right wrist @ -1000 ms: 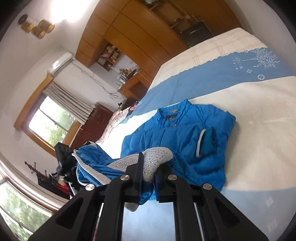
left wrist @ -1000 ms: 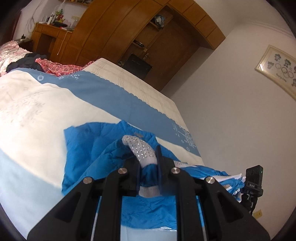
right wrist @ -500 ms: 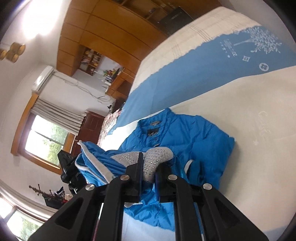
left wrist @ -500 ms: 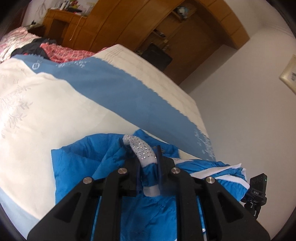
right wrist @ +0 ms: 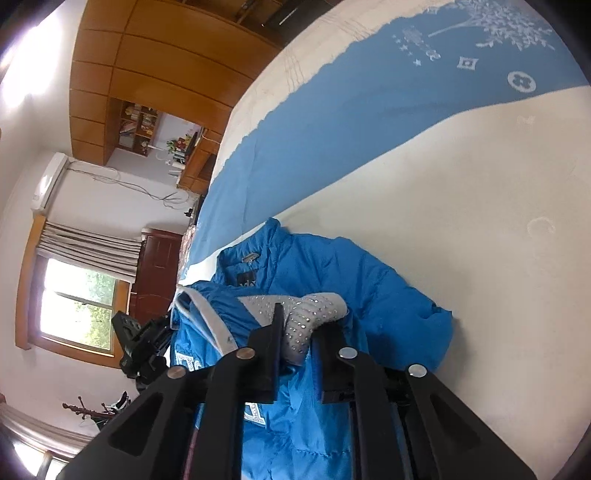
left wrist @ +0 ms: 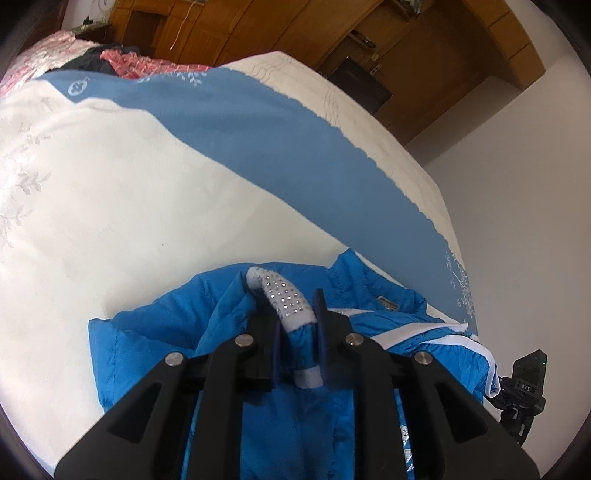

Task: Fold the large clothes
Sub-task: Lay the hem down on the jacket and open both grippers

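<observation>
A bright blue padded jacket [left wrist: 155, 332] lies on the white and blue bed cover [left wrist: 110, 184], its collar toward the blue band. My left gripper [left wrist: 287, 299] holds a grey studded cuff [left wrist: 284, 295] low over the jacket's body. Its jaws are opening, and the cuff still fills the gap between them. In the right wrist view the jacket [right wrist: 369, 295] lies the same way on the cover [right wrist: 480, 184]. There my right gripper [right wrist: 299, 321] holds the other grey studded cuff [right wrist: 317, 306], jaws likewise opening with the cuff still pressed between the pads.
Pink and dark clothes [left wrist: 122, 62] are heaped at the bed's far end. Wooden wardrobes [left wrist: 258, 29] stand behind the bed, with a white wall beside it. A black device [left wrist: 524, 384] shows past the jacket's white-striped side, also visible near the window [right wrist: 136, 343].
Both grippers have come down and forward toward the bed with the grey cuffs in them. The jacket's sleeves now lie over its body. The jaws stand slightly wider.
</observation>
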